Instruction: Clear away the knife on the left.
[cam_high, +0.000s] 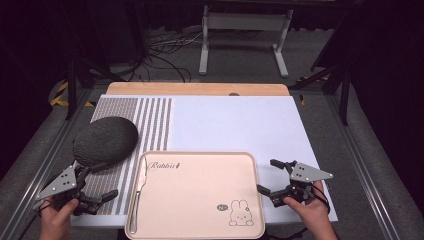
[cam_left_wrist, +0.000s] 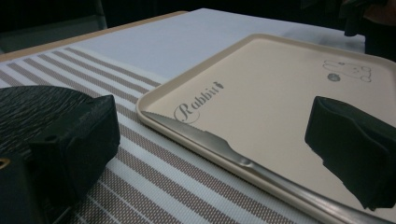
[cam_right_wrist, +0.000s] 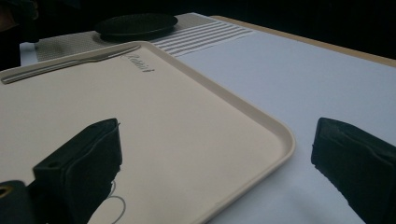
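A pale pink rectangular plastic tray (cam_high: 200, 200) printed with a rabbit lies at the near edge of the white table mat (cam_high: 240, 122). A silver metal butter knife (cam_high: 138, 192) rests along its left rim. The left gripper (cam_high: 102, 181) and right gripper (cam_high: 268, 176) flank the tray, jaws spread wide, holding nothing. A dark round textured plate (cam_high: 105, 140) sits on the striped placemat (cam_high: 150, 125).

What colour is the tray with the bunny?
The tray is pale peachy pink, clearest in the high view.
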